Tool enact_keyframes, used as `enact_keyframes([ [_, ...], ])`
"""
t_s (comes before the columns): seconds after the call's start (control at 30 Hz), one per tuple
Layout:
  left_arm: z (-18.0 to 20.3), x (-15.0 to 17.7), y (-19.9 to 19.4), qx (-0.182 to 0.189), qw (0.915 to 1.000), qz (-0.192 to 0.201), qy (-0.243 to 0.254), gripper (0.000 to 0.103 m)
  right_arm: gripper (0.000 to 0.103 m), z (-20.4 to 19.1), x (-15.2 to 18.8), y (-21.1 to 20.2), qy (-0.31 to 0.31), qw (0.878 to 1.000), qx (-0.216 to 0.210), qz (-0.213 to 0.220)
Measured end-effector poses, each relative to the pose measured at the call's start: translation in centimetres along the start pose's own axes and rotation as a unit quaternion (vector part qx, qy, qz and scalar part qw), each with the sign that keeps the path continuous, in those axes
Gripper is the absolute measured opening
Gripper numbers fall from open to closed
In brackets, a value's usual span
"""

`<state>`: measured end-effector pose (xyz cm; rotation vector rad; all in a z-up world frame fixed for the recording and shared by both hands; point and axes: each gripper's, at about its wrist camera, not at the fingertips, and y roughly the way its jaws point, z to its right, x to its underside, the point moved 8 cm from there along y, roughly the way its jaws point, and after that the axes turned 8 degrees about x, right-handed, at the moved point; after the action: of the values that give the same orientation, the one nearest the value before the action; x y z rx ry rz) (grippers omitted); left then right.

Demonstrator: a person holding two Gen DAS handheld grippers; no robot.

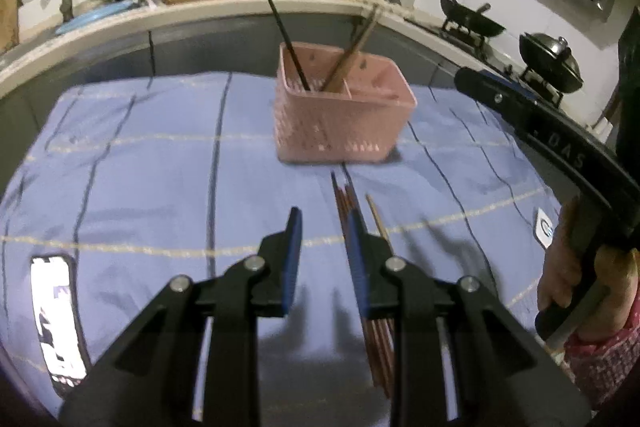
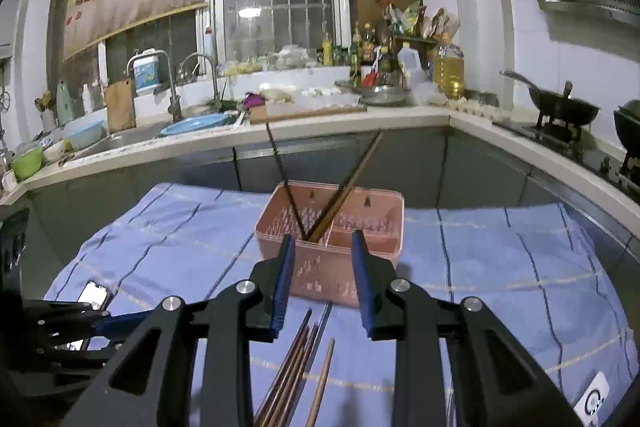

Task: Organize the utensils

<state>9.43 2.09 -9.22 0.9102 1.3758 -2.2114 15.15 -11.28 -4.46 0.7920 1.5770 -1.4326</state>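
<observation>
Chopsticks: 1 dark stick + approx. 2 brown wooden sticks [image 2: 344,187] stand leaning in left compartment of pink perforated plastic basket [image 1: 340,131], a loose reddish-brown bundle [image 2: 296,363] (count unclear) plus 1 lighter stick lie near on blue striped cloth [image 1: 160,155], evidently awaiting transfer; left gripper [image 1: 326,263] & right gripper [image 2: 322,287] both spread, holding nothing.

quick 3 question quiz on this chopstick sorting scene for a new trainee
1. True or false: the pink basket already holds chopsticks.
2. The loose chopsticks lie: A) in the sink B) on the blue cloth C) on the stove.
3. Are the jaws of the left gripper and the right gripper open or shut?

Key: 1 true; 2 B; 3 open, both empty.
</observation>
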Motion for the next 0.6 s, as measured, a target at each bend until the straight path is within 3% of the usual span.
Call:
enact_keyframes([
  [0.1,0.3,1.9,0.5,0.022,0.9995,-0.021,-0.01,0.022,0.03,0.1,3.2,0.3,0.004,0.999,-0.018,-0.045],
  [0.23,1.5,4.5,2.1,0.048,0.9972,-0.056,-0.008,0.022,0.029,-0.4,10.3,1.3,0.01,0.988,-0.054,-0.148],
  [0.37,2.7,6.5,4.2,0.062,0.9942,-0.088,-0.006,0.022,0.029,-1.8,14.9,1.2,-0.009,0.978,-0.066,-0.196],
  [0.6,2.8,8.6,7.0,0.014,0.9928,-0.117,0.019,0.022,0.029,-1.2,18.3,1.6,-0.01,0.97,-0.049,-0.236],
])
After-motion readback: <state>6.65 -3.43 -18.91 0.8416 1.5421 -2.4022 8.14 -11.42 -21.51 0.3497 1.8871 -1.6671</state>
